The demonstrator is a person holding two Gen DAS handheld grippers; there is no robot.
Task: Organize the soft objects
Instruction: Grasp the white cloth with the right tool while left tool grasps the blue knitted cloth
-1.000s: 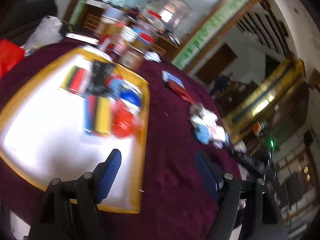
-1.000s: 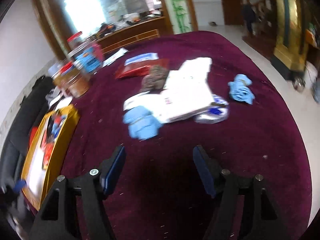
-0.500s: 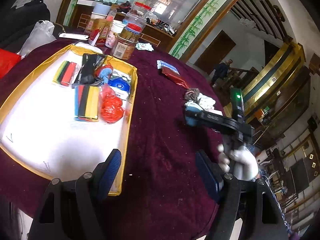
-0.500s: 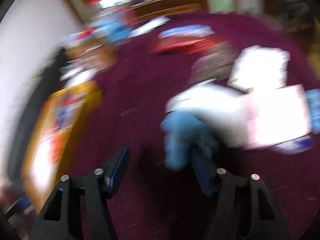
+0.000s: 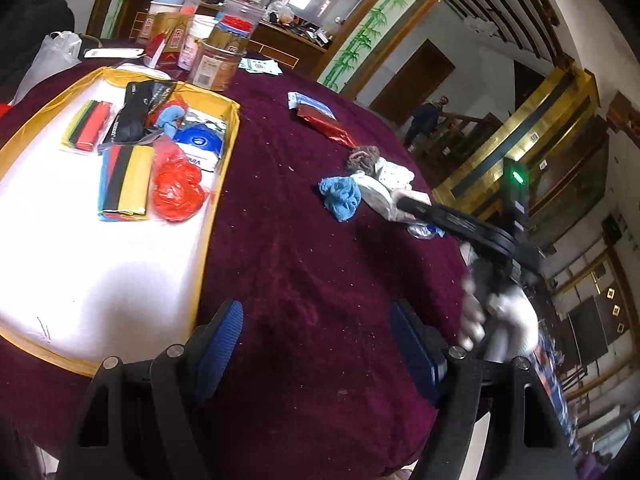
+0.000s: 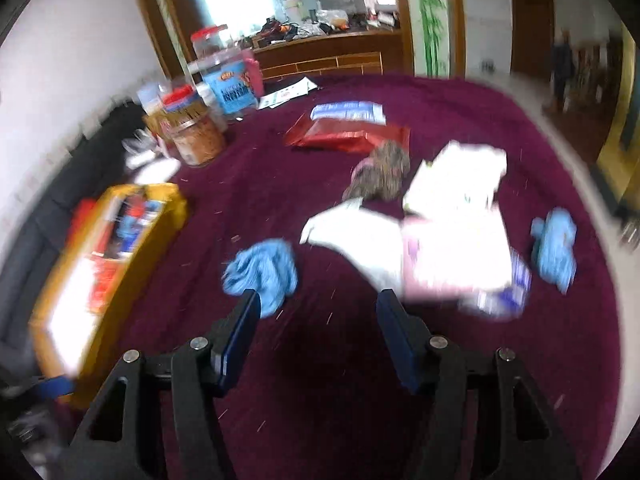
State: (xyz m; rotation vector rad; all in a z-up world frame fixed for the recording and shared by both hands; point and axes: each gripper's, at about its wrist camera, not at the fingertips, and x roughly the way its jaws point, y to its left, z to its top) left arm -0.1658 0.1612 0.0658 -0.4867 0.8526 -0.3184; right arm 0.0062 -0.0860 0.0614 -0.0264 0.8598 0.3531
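Observation:
A crumpled blue cloth [image 5: 340, 196] lies on the maroon tablecloth [image 5: 312, 280], next to white cloths [image 5: 384, 188] and a brown knitted piece [image 5: 362, 157]. In the right wrist view the blue cloth [image 6: 262, 270] lies just beyond the left finger of my right gripper [image 6: 318, 320], which is open and empty. White and pink cloths [image 6: 452, 248], the brown piece [image 6: 380, 172] and a second blue cloth [image 6: 554, 248] lie further off. My left gripper [image 5: 316, 340] is open and empty over the tablecloth, beside the yellow-rimmed tray [image 5: 224, 184]. The right gripper [image 5: 452, 216] shows in the left wrist view, held by a white-gloved hand.
The tray holds coloured folded cloths [image 5: 124, 178], a red plastic bag [image 5: 176, 184], a black pouch [image 5: 136, 114] and blue items. Jars and boxes [image 5: 216, 56] stand at the table's far edge. A red packet [image 5: 324, 126] and a blue-white packet [image 5: 308, 100] lie beyond the cloths.
My right gripper has pulled back and shifted right of the blue cloth, which now lies off its left finger. The left gripper has barely moved.

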